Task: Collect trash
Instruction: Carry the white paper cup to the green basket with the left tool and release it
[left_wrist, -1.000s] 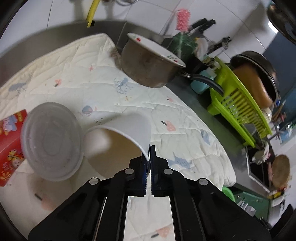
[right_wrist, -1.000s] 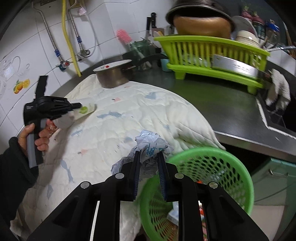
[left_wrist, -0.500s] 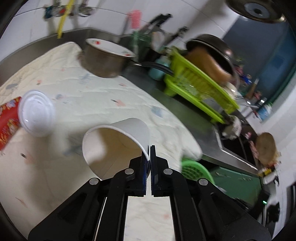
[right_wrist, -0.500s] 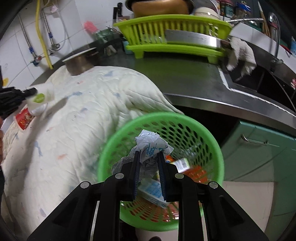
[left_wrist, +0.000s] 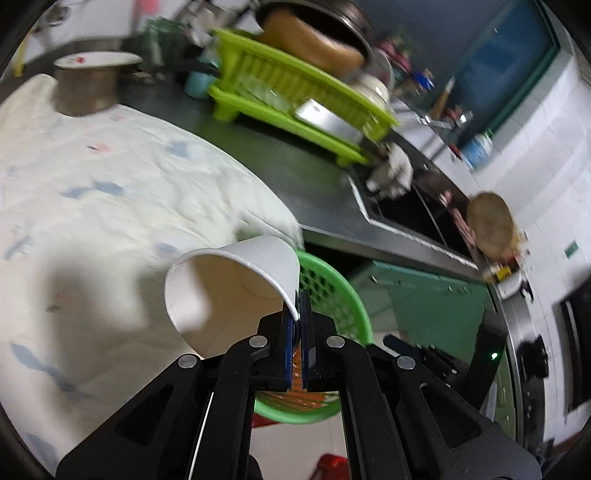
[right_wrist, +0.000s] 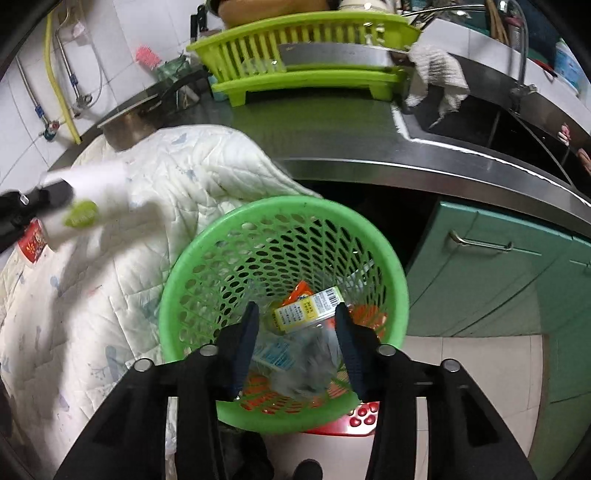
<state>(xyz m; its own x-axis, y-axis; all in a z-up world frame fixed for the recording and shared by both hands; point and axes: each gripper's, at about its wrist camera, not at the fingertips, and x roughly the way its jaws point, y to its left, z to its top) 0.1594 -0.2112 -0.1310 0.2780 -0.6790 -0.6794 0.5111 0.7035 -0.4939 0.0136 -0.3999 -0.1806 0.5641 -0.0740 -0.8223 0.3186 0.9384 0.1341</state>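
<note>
On the left side of the steel worktop (right_wrist: 332, 122) lies a white quilted cloth (right_wrist: 122, 288) printed with small pale figures, its edge hanging over the front and touching the rim of a green perforated basket (right_wrist: 400, 291). Above that cloth the left tongs (left_wrist: 297, 314) are pinched tight on the rim of a white paper cup (left_wrist: 236, 284), which lies tilted with its open mouth turned back toward the left wrist camera; in the right wrist view the same cup appears blurred at the far left, with a green mark on its side. Behind the cloth stands a metal pot (left_wrist: 88, 85) with a lid on it. Further right, a lime-green dish rack (right_wrist: 306, 66) sits on the worktop, and beyond it a white rag (right_wrist: 439, 77) is draped at the corner of the sink (right_wrist: 491, 122). The basket stands below the worktop edge, just in front of the teal cabinet doors (right_wrist: 498, 273). Directly over its mouth hang the right tongs (right_wrist: 295, 339), spread wide with nothing between them. Inside the basket lie a crumpled greyish wrapper (right_wrist: 314, 365), blurred, a yellow-and-white labelled packet (right_wrist: 306, 308) and orange scraps.
</note>
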